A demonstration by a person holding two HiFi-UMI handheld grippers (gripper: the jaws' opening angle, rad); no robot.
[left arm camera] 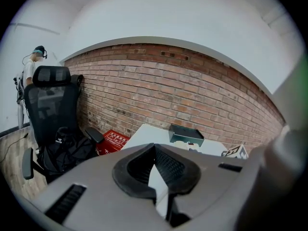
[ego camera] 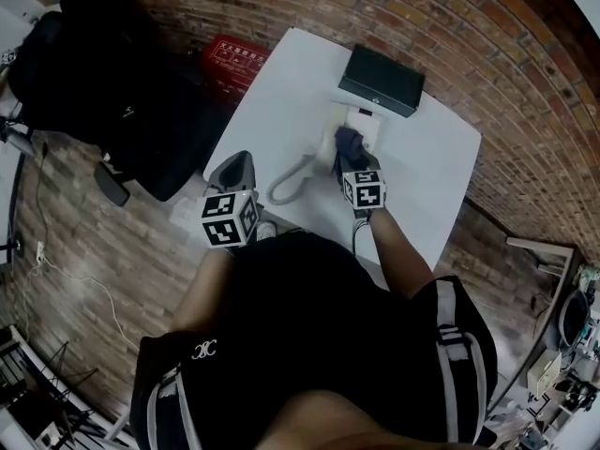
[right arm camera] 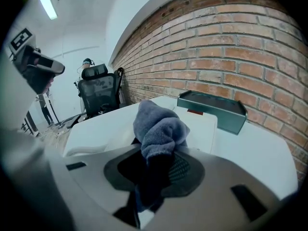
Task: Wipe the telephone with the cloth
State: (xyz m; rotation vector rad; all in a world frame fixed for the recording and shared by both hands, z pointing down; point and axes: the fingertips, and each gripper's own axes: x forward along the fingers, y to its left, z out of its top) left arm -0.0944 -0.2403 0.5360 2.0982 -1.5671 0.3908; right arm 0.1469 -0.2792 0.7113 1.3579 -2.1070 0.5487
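Right gripper [ego camera: 346, 157] clenched on cloth [ego camera: 347, 140], wad pressed on the telephone [ego camera: 364, 125] mid table [ego camera: 431, 176]. Left gripper [ego camera: 234, 172] closed on nothing, up at near-left, off the phone. Risk: phone unbraced, a hard wipe could shove it far toward the box [ego camera: 382, 80]; the wad could also slip out of the jaws

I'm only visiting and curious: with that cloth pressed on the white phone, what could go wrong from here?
1. Only the right tool is at the telephone. The left tool is held away from it and grips nothing, so a firm wipe might push the phone toward the dark box.
2. The cloth is bunched up, so it could snag the loose cord and drag it.
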